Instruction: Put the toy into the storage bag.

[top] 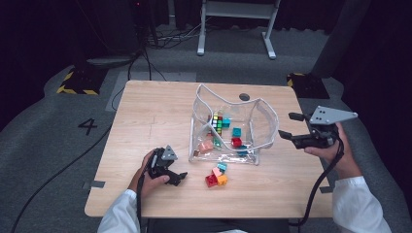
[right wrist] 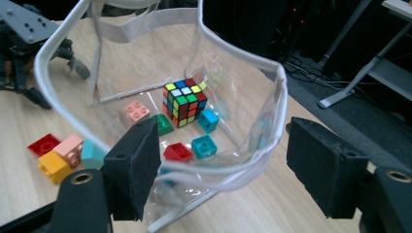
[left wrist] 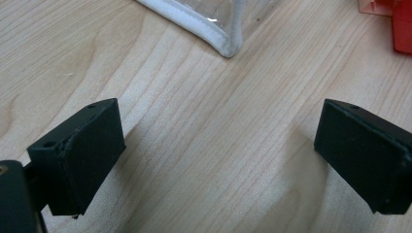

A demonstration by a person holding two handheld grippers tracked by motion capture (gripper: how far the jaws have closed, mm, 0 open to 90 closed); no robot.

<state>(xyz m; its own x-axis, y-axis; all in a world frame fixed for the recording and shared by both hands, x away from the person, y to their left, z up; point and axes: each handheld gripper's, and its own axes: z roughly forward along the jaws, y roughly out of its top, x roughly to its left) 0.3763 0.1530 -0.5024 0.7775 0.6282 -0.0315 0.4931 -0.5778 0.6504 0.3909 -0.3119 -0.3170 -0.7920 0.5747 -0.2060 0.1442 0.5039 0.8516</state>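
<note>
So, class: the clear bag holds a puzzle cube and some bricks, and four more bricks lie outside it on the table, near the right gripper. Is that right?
Not quite. The four loose bricks lie nearer the left gripper, as the high view shows. The clear bag does hold the puzzle cube and bricks.

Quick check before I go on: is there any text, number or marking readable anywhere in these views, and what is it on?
"4": a dark numeral on the grey floor, left of the table.
Yellow-and-black hazard stripes, no wording, on the floor beyond the table's far left corner.
Nothing readable on the clear bag, the puzzle cube or the bricks.
</note>
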